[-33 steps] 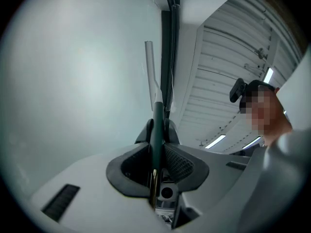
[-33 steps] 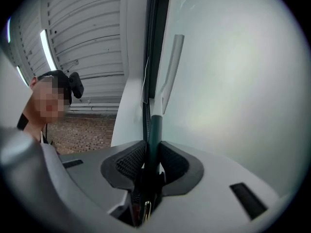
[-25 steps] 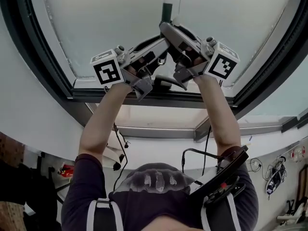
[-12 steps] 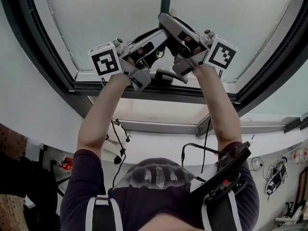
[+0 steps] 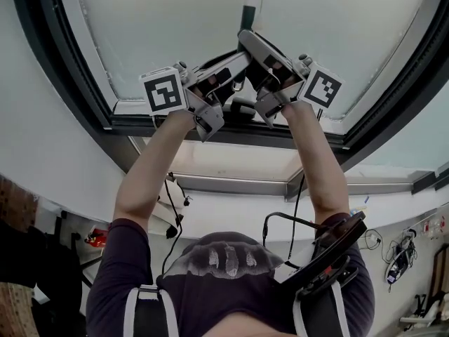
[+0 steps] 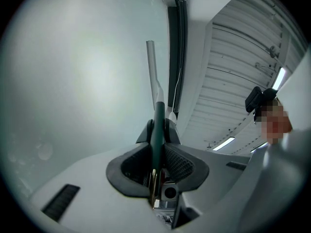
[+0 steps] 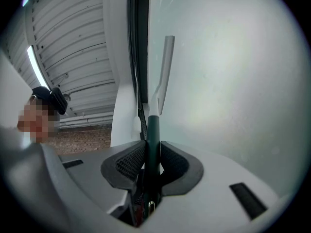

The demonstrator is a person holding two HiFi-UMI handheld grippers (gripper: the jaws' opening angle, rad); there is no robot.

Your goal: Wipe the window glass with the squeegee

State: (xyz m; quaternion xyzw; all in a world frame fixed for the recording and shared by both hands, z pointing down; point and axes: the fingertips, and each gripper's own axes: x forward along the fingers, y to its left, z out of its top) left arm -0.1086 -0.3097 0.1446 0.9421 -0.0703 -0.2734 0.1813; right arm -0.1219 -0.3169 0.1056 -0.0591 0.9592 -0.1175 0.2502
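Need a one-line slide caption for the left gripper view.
Left gripper shut on the squeegee handle, pale shaft extending ahead, window glass behind.

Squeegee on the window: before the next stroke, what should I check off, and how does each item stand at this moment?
1. Left gripper shut on the squeegee handle: ok.
2. Right gripper shut on the same handle: ok.
3. Handle centred between each pair of jaws, not skewed: ok.
4. Blade against the window glass: cannot tell; the head view cuts the squeegee off at its top edge.
5. Cable hangs by the right forearm, below the glass: ok.
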